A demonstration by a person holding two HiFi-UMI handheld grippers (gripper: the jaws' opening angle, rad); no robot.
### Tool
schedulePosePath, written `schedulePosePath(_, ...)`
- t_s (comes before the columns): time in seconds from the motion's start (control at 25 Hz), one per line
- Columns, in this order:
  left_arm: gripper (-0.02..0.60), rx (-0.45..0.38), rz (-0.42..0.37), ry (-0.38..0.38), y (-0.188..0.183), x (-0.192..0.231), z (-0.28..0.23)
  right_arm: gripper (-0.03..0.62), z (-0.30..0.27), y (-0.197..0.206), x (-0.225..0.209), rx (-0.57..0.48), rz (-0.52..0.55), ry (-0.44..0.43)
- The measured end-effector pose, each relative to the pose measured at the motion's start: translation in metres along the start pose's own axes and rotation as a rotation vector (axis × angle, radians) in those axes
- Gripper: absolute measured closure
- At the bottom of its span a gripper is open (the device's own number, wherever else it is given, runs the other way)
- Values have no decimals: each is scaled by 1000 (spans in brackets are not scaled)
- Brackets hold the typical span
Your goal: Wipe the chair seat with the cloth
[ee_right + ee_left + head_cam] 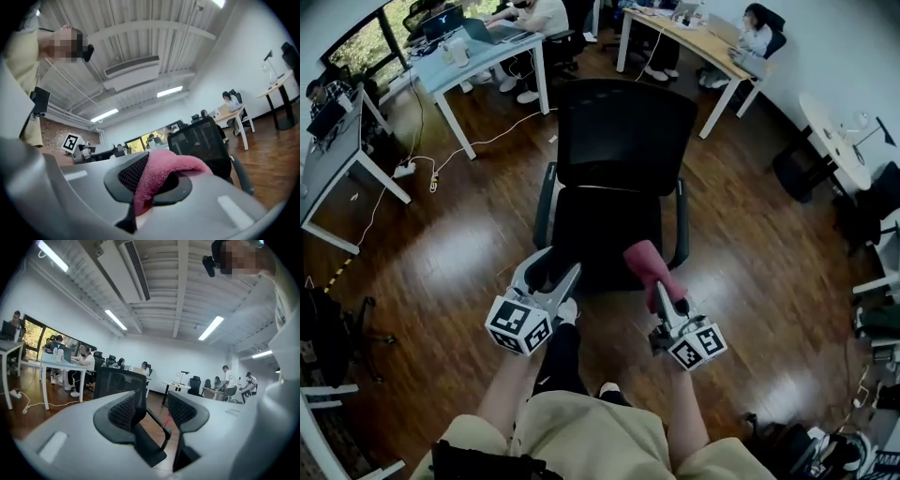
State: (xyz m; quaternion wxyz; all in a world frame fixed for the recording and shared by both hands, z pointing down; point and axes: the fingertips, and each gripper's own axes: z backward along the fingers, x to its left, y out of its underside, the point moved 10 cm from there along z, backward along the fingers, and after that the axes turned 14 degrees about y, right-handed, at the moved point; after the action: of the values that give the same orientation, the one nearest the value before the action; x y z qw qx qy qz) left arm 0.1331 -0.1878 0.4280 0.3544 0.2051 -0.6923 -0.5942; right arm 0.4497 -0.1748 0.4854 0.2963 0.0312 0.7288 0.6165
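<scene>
Office room with a dark wood floor (450, 253); desks (483, 52) with seated people stand along the far side. We face one black chair (623, 131), its backrest away from us. Item one: seat (600, 225), black and bare, between two armrests (546, 202). Item two: cloth (652, 267), pink and terry-like, over the seat's front right corner. We cannot tell from the head view whether its lower fold touches the seat. Item three: right gripper (661, 298), jaws clamped on the cloth, which bulges out over the pads in the right gripper view. Item four: left gripper (555, 272), jaws apart with nothing between them, over the seat's front left corner. Through its gap we see only the chair. Step in hand, as we judge it: bringing the cloth down to begin the wipe, with the wiping itself not yet started. To do it well, we would tip the right gripper down so that the cloth, not the hard jaw tips, meets the seat. We would keep the clamp firm so the cloth cannot slip out. We would sweep in overlapping passes from the back edge to the front edge, covering both corners beside the armrests, with light, even pressure. A chair of this kind may swivel or roll under the push, so the left gripper could steady it at the front left corner.
</scene>
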Motion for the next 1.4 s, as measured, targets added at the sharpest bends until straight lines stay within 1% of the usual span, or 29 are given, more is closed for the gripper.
schedulePosePath(0.08,373,-35,-19,-24,-5,-49,20,579,41,-17,20,-51,13,-33)
schedulePosePath(0.16,373,-52,-35,-40,-11,-99,37,579,81,-34,39,-61,43,-43)
schedulePosePath(0.28,373,-54,-66,-70,-19,-162,69,579,136,-52,69,-65,90,-3)
schedulePosePath(0.4,373,-72,-111,-118,-26,-192,108,579,170,-60,108,-94,200,72)
schedulePosePath(0.52,373,-111,-146,-128,-30,-201,135,579,182,-57,133,-101,232,118)
schedulePosePath(0.64,373,-113,-186,-122,-31,-198,155,579,175,-50,148,-85,210,129)
schedulePosePath(0.8,373,-131,-188,-134,-35,-177,190,579,153,-39,190,-70,208,91)
schedulePosePath(0.96,376,-137,-171,-136,-36,-151,212,579,133,-23,229,-46,229,56)
schedulePosePath(1.08,379,-134,-157,-142,-31,-143,222,579,130,-9,232,-17,226,71)
schedulePosePath(1.24,380,-130,-163,-151,-34,-139,217,579,131,-18,226,-38,258,94)
schedulePosePath(1.32,380,-129,-153,-139,-36,-143,207,579,136,-26,218,-40,254,115)
schedulePosePath(1.4,380,-125,-124,-107,-33,-154,194,579,151,-31,206,-31,241,163)
